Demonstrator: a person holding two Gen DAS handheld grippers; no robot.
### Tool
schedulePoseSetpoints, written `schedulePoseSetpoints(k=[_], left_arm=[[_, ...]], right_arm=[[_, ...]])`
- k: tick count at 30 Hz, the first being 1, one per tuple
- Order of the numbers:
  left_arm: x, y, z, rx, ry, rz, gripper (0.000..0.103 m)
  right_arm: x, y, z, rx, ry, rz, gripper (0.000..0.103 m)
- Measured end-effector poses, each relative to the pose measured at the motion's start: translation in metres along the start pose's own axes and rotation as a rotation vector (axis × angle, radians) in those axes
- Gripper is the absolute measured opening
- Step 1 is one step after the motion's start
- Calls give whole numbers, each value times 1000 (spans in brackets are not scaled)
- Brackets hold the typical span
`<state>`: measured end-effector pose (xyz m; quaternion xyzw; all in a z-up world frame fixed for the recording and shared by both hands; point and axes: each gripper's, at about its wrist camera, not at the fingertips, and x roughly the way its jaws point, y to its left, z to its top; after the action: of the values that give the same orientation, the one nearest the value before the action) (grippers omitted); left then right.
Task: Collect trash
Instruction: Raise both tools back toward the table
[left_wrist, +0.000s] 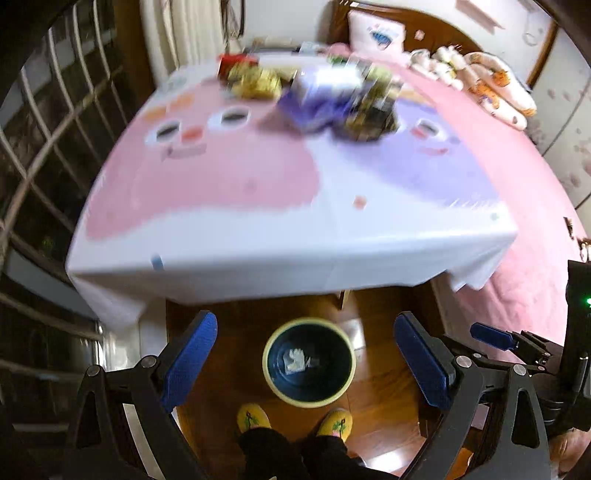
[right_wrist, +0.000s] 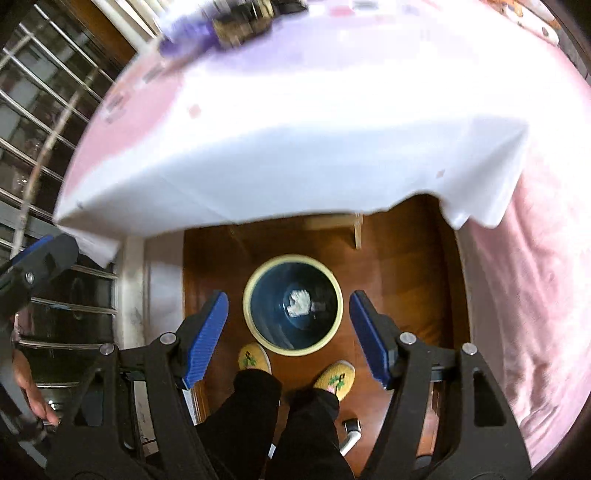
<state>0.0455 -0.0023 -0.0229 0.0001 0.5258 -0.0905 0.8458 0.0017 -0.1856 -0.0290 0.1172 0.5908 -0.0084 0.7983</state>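
A round bin (left_wrist: 309, 361) with a cream rim and dark blue inside stands on the wood floor below both grippers; a crumpled white scrap (left_wrist: 294, 360) lies at its bottom. The same bin (right_wrist: 293, 305) and white scrap (right_wrist: 298, 302) show in the right wrist view. My left gripper (left_wrist: 304, 363) hangs high above it, jaws wide apart and empty. My right gripper (right_wrist: 289, 334) is likewise open and empty above the bin. Blurred wrappers and packets (left_wrist: 314, 96) lie in a heap at the far end of the table (left_wrist: 258, 254), which wears a pink, white and lilac cloth.
A person's yellow slippers (left_wrist: 293, 421) and dark trouser legs stand just in front of the bin. A barred window (left_wrist: 48, 147) runs along the left. A bed with a pink cover (right_wrist: 532, 295) lies to the right, with pillows and soft toys (left_wrist: 480, 81) at the back.
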Motion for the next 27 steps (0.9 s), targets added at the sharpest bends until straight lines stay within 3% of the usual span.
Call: schedulePoseSetpoints(k=[6, 14, 21, 27], left_arm=[[-68, -21, 44, 54, -105, 25, 98], [-114, -36, 104, 97, -207, 99, 98], [-95, -42, 165, 198, -203, 106, 97], [-27, -37, 219, 310, -167, 57, 97]], right_arm=[[-61, 4, 18, -15, -119, 41, 66], [-112, 21, 60, -59, -238, 70, 66], [-124, 33, 108, -52, -311, 65, 66], [-100, 35, 149, 35, -314, 15, 66]])
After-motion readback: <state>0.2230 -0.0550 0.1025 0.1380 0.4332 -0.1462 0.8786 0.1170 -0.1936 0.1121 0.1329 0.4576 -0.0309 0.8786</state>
